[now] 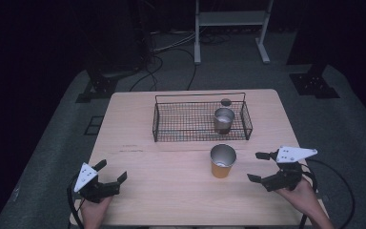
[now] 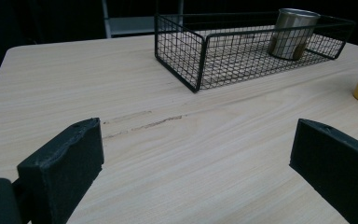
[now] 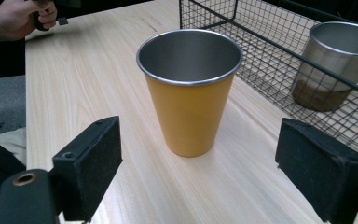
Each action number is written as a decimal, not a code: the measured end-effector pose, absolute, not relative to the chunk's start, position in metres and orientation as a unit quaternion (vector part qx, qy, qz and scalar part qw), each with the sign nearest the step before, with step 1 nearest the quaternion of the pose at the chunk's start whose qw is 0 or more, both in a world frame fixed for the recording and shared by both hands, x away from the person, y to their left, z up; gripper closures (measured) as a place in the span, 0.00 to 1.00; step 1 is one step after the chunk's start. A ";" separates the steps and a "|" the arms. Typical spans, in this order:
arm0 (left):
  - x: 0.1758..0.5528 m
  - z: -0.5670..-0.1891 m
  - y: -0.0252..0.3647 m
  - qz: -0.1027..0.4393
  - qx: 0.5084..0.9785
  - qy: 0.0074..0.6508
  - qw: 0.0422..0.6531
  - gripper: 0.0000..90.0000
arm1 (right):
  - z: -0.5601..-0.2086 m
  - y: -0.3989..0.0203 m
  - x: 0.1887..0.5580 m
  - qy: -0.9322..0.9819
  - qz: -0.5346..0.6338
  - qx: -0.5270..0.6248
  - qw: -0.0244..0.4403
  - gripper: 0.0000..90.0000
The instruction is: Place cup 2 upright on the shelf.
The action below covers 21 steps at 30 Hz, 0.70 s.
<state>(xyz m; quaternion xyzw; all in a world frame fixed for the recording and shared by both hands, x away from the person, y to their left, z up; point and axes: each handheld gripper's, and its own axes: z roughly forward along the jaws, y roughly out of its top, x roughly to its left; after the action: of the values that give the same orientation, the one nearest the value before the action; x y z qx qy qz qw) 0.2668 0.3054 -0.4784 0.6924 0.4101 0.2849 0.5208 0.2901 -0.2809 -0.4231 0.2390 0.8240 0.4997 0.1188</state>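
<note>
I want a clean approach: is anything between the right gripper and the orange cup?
Nothing: in the right gripper view, bare table runs from the open right gripper to the orange cup.

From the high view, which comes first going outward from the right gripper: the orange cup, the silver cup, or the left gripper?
Outward from the right gripper:
1. Orange cup, standing on the table just to its left, outside the basket.
2. Silver cup, farther back, inside the wire basket near its right end.
3. Left gripper, far across at the table's near left corner.
</note>
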 end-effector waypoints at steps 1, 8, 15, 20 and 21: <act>0.267 -0.478 0.305 0.285 0.692 0.410 0.521 0.02 | -0.424 -0.279 0.289 0.824 0.499 0.239 0.119 0.15; 0.267 -0.477 0.303 0.286 0.692 0.408 0.522 0.02 | -0.428 -0.270 0.283 0.823 0.504 0.234 0.117 0.15; 0.267 -0.478 0.305 0.285 0.691 0.410 0.523 0.02 | -0.432 -0.262 0.282 0.823 0.507 0.230 0.116 0.15; 0.267 -0.478 0.304 0.286 0.691 0.410 0.522 0.02 | -0.434 -0.259 0.285 0.821 0.508 0.229 0.120 0.15; 0.267 -0.477 0.303 0.286 0.692 0.409 0.521 0.02 | -0.436 -0.256 0.287 0.822 0.507 0.229 0.119 0.15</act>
<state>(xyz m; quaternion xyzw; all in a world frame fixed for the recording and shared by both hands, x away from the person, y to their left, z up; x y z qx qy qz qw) 0.2669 0.3034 -0.4773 0.6924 0.4087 0.2858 0.5213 0.2867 -0.2558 -0.4358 0.2287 0.8223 0.5073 0.1191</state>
